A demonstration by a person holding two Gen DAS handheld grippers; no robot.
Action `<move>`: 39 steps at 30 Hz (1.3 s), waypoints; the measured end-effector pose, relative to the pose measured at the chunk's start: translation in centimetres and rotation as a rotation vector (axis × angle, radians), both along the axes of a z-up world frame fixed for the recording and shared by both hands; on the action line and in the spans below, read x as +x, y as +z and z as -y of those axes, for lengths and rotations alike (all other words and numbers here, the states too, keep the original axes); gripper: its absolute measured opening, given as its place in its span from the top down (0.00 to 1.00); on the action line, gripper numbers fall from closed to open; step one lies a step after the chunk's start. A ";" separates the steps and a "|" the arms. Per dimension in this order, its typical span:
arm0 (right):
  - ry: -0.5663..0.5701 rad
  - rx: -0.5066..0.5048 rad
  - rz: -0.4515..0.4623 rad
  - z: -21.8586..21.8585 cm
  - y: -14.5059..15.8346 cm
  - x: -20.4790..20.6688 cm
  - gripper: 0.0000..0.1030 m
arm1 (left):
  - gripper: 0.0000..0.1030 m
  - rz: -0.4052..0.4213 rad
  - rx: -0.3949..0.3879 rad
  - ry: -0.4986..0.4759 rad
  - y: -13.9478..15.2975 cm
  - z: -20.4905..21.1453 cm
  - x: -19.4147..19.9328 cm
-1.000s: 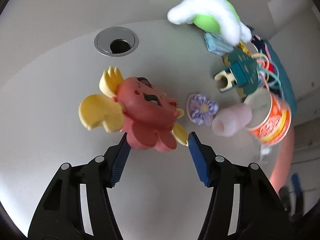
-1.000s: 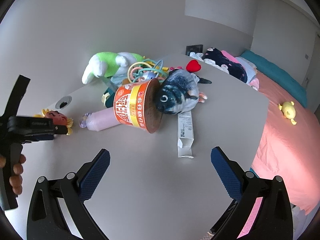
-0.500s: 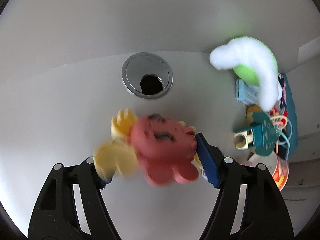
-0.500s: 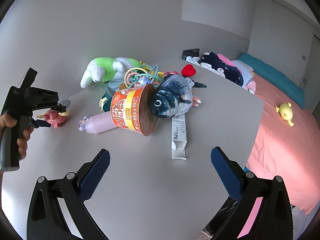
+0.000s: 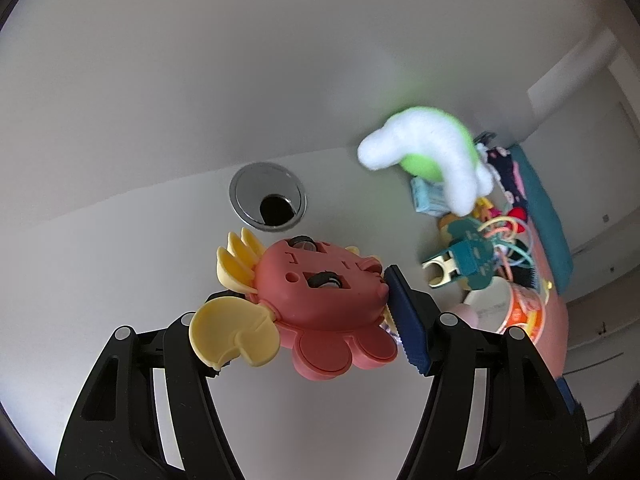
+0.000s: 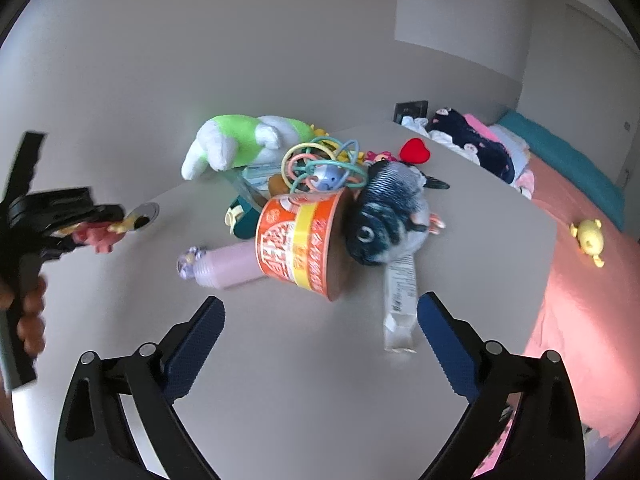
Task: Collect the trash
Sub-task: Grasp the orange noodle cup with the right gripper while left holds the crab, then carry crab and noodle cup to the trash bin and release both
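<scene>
On the grey table [image 6: 300, 380] the orange noodle cup [image 6: 300, 240] lies tipped; left tool [image 5: 320, 312] grips the pink crab toy [image 5: 320, 300], right tool [image 6: 320, 328] gapes.

Desk grommet [image 5: 267, 203] nr back edge; green-white plush [image 6: 244, 142], fish plush [image 6: 386, 216] mid-desk; bed [image 6: 580, 280] at right.

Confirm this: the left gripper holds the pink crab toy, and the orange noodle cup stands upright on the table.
Not quite. The left gripper does hold the pink crab toy, but the orange noodle cup lies tipped on its side on the table, as the right wrist view shows.
</scene>
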State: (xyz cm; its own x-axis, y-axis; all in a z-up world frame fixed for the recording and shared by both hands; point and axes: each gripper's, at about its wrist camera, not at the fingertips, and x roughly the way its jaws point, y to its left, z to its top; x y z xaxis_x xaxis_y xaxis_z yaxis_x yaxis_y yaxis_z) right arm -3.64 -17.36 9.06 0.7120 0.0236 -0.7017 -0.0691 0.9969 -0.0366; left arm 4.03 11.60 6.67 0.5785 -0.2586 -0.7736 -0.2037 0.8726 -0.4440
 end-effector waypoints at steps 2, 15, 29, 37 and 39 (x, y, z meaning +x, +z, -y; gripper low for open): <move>-0.038 -0.051 0.013 -1.6 0.0 0.9 0.09 | 0.38 0.019 -0.008 -0.008 0.1 -0.1 0.0; -0.286 -0.317 -0.023 -6.6 -2.6 7.5 0.12 | 0.38 0.026 -0.020 -0.024 0.3 -2.2 -0.8; -0.200 0.004 -0.104 -3.4 -0.9 7.0 0.35 | 0.38 0.067 0.011 -0.079 2.5 -0.1 -2.0; -0.224 0.065 0.011 1.2 4.0 3.7 0.35 | 0.38 0.139 0.056 -0.153 6.5 4.9 -3.3; -0.255 0.061 0.027 3.6 4.4 2.5 0.35 | 0.38 0.152 0.058 -0.194 7.2 7.3 -3.3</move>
